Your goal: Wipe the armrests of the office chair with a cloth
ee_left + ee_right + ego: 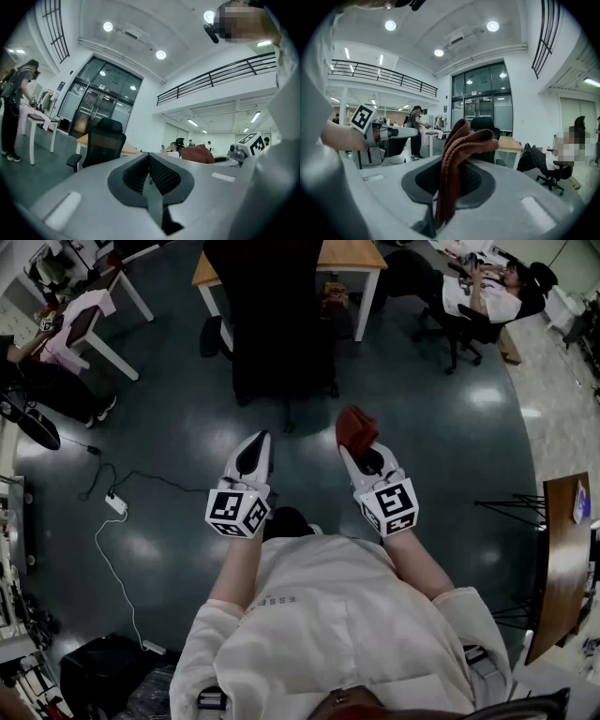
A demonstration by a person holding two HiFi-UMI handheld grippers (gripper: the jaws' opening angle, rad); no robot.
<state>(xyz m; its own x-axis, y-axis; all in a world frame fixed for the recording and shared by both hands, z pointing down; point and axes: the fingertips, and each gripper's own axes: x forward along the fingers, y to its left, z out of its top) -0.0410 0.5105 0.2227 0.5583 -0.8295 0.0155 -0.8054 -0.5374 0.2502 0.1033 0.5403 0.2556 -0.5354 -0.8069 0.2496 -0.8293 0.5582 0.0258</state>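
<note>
A black office chair (281, 315) stands ahead of me with its back towards me; one armrest (211, 337) sticks out on its left side. In the left gripper view the chair (101, 143) stands beyond the jaws. My right gripper (354, 439) is shut on a folded reddish-brown cloth (356, 427), which stands up between the jaws (459, 154). My left gripper (255, 448) is shut with nothing in it. Both grippers hang side by side in front of my body, short of the chair.
A wooden desk with white legs (352, 259) stands behind the chair. A seated person on another chair (473, 301) is at the far right, a white table (94, 320) at the far left. A power strip and cable (114, 505) lie on the dark floor at left.
</note>
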